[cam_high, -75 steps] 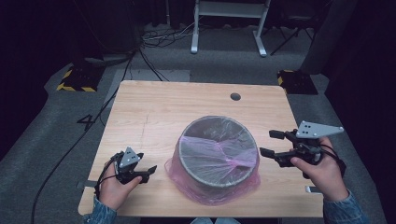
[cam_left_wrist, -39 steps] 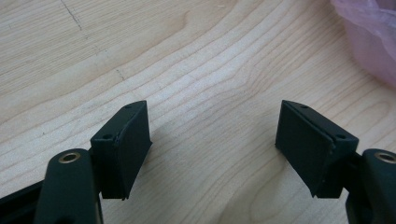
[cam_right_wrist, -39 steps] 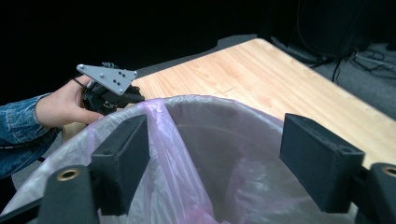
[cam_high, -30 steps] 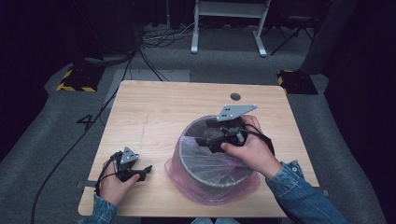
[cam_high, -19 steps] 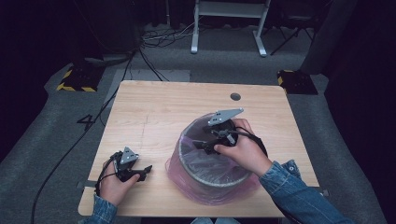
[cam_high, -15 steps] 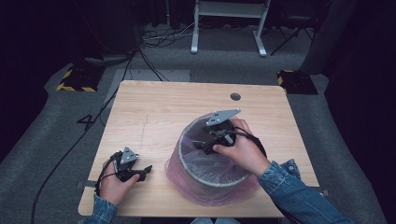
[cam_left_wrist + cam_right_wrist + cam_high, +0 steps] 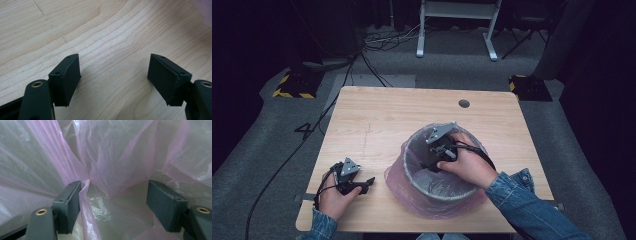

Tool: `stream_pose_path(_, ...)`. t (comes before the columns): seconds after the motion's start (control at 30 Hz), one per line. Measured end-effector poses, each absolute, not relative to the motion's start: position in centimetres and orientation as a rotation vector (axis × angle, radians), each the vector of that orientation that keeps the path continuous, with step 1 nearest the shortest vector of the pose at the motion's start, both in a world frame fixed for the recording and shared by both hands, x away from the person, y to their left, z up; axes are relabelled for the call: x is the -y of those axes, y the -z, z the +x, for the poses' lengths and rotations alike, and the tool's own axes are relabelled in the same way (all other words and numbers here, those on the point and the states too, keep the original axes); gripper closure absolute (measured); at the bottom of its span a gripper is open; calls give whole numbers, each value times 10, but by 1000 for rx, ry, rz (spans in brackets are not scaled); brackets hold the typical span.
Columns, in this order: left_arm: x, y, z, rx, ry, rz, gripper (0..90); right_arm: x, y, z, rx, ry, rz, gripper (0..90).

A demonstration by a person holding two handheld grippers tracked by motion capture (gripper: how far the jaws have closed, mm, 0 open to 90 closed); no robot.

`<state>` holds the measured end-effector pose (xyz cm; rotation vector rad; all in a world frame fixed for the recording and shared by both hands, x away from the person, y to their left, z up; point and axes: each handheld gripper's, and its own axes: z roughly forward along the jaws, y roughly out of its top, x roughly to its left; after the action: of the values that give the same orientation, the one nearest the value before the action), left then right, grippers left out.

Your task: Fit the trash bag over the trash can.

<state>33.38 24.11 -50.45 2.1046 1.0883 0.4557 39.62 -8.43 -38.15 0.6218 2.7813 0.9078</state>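
On the left side of the table (image 7: 377, 115), well away from the bin (image 7: 447, 187), we rest our left gripper (image 7: 368, 182). Its jaws stand wide apart with nothing between them. In the left gripper view we look at bare wood under the left gripper (image 7: 113, 75). Our left hand (image 7: 334, 200) lies low on the table, near its front edge, with the gripper pointing toward the bin.

The bin sits near the front of the table, a bit to the right of the middle. It is round and grey. A thin pink bag (image 7: 404, 172) lines it. The bag folds over the rim and spills down around the outside of the bin.

Our right gripper (image 7: 432, 162) is down inside the bin, on the far left part of its mouth. The right hand (image 7: 464, 165) reaches over the near right rim, and the blue sleeve (image 7: 522, 205) crosses the rim too. The gripper tips downward into the bin.

In the right gripper view the right gripper (image 7: 113, 200) is open, with its jaws far apart. A fold of the pink bag (image 7: 85, 182) touches the left jaw and hangs in the gap. The jaws do not pinch it. The bottom of the bin shows pale below, through the plastic.

So the bag lies straight ahead of and below the right gripper. The right hand is much nearer to it than the left. We think the next move is to push the bag down against the bin's inside wall.
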Motion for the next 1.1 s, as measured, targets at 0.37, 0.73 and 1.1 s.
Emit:
stream_pose_path(0.37, -241, 504, 334, -1092, -458, 2105, 262, 79, 395, 395, -2867, -730, 630, 266)
stream_pose_path(0.73, -241, 504, 333, -1094, -456, 2104, 261, 74, 394, 394, -2878, -735, 646, 251)
stream_pose_path(1.1, -241, 504, 333, -1093, -456, 2104, 261, 91, 330, 383, -2772, -1064, 673, 279)
